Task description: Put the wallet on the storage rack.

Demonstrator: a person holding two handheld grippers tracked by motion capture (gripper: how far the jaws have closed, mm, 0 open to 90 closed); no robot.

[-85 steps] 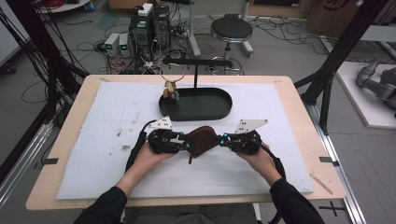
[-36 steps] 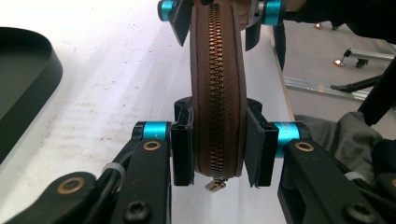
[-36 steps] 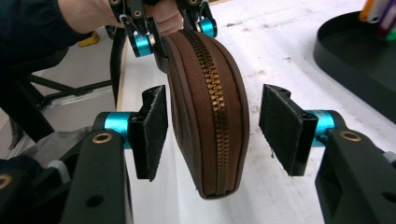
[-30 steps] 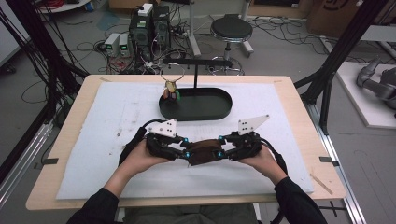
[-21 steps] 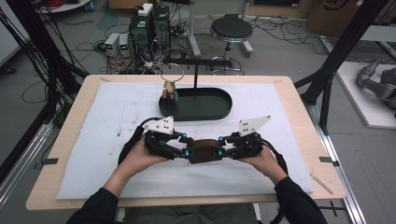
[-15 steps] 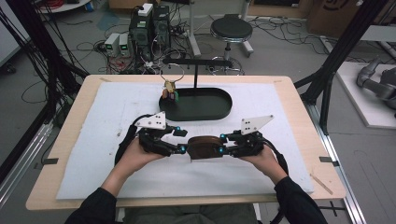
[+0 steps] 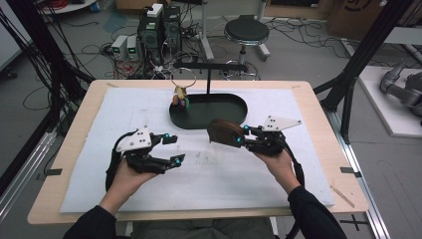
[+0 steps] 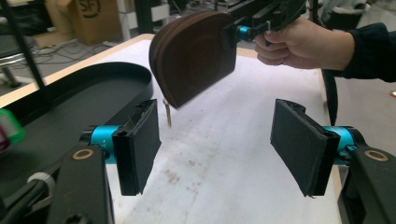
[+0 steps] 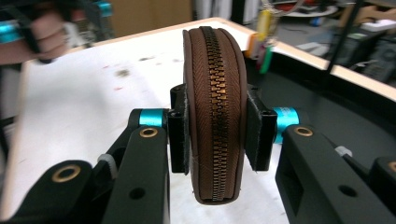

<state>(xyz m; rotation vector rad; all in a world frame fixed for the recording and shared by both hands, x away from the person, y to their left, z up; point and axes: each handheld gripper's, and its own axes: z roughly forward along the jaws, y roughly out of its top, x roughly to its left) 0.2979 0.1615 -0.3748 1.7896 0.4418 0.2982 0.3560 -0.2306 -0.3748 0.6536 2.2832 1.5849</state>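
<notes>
A brown zipped pouch [image 7: 223, 133] hangs in the air just in front of the black oval tray [image 7: 199, 117]. My right gripper [image 7: 241, 135] is shut on it, and in the right gripper view the pads clamp both flat sides of the pouch [image 9: 214, 107] with the zip facing the camera. My left gripper [image 7: 175, 149] is open with nothing between its jaws, low over the white mat to the left of the pouch. The left gripper view shows its pads [image 8: 138, 144] wide apart. Beyond them hangs the pouch [image 8: 196, 56], its zip pull [image 8: 166, 113] dangling.
A black stand [image 7: 209, 74] rises from the tray and carries a ring with a bunch of keys [image 7: 180, 97]. A white mat [image 7: 99, 119] covers the wooden table. Computers, cables and a stool [image 7: 244, 32] stand on the floor behind.
Both grippers held the pouch between them before. The left gripper has let go, opened and drawn back to the left. The right gripper has lifted the pouch up towards the tray.
</notes>
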